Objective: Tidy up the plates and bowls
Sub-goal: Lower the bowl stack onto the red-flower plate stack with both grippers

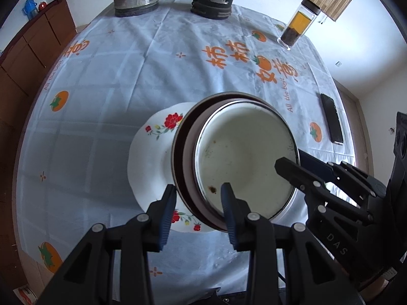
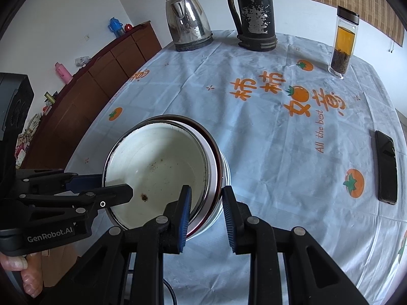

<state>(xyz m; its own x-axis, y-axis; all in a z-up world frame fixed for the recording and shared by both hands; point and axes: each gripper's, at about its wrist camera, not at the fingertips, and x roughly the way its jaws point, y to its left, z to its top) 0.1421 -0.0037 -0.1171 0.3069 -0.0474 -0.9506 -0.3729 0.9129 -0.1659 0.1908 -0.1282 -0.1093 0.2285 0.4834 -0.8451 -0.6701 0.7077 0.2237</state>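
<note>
A white enamel bowl with brown specks sits nested in a dark-rimmed bowl, stacked on a white flowered plate. My left gripper is open, its jaws straddling the near-left rims of the stacked bowls. My right gripper is open, straddling the right rims of the same stack. Each gripper shows in the other's view: the right one and the left one. I cannot tell whether the pads touch the rims.
A steel kettle, a black thermos jug and a tea bottle stand at the table's far edge. A black phone lies at the right. A brown sideboard runs along the left wall.
</note>
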